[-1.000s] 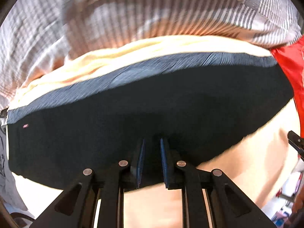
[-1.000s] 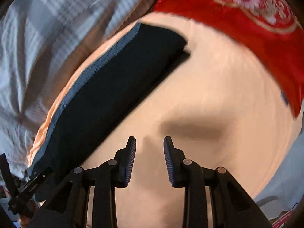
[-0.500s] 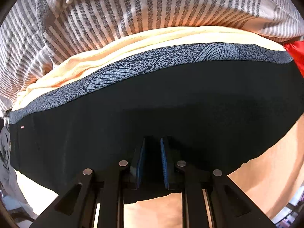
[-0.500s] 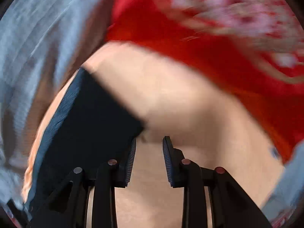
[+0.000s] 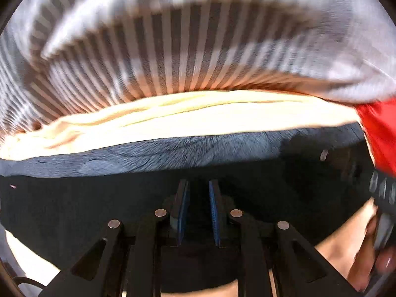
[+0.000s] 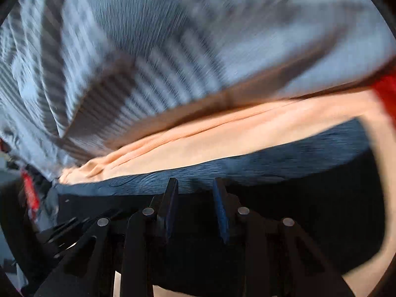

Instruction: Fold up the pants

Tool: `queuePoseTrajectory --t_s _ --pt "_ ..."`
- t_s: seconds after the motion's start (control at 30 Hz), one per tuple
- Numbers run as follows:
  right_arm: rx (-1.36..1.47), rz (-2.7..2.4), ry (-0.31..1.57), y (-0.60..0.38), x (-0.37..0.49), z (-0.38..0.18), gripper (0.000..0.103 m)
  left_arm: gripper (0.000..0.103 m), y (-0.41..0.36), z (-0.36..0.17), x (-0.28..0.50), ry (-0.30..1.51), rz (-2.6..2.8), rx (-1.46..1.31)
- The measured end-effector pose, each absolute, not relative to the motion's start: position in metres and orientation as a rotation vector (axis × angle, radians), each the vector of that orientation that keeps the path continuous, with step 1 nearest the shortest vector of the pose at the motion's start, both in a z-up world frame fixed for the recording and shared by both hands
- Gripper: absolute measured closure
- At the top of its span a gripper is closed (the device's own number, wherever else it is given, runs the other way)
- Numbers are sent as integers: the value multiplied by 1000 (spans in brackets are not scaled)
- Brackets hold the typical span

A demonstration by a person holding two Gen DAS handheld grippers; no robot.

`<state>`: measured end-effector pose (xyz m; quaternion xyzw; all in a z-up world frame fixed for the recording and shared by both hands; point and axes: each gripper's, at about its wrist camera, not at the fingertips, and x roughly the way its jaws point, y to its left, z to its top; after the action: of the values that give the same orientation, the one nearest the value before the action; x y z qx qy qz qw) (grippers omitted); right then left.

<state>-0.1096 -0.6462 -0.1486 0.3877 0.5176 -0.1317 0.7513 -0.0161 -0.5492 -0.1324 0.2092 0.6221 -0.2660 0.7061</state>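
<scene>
1. Peach bedsheet under striped quilt; dark pants lie flat, left gripper nipping their near edge
2. Right gripper, jaws apart, over pants; soft, limp, light cloth, best held at the edge

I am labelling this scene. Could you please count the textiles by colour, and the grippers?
Dark pants: 1
Striped grey-white cloth: 1
Cream sheet: 1
Red cloth: 1
Grippers: 2, the left gripper and the right gripper
Total: 6
</scene>
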Motion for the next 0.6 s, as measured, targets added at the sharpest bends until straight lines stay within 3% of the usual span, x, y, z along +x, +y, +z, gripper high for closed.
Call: queuePoseTrajectory --t_s 0.07,0.13,0.27,0.47,0.57,0.6 --pt "788 -320 1152 -647 -111 -160 81 85 -552 -150 -7 1416 -556 418" --pt "762 -390 1137 -663 -123 -164 98 85 -555 -149 -6 1383 -562 405" --pt "829 -565 1077 -710 -172 -161 103 85 -555 -148 -15 1354 -573 442" --pt "763 -809 1037 -722 -209 -129 103 85 -555 -146 -22 1368 -574 452" --pt "727 -782 1022 -693 -215 -109 89 85 -551 -125 -18 1371 -588 445" --pt "708 -763 1031 -681 -215 -108 79 85 -551 -120 -16 1345 -598 436"
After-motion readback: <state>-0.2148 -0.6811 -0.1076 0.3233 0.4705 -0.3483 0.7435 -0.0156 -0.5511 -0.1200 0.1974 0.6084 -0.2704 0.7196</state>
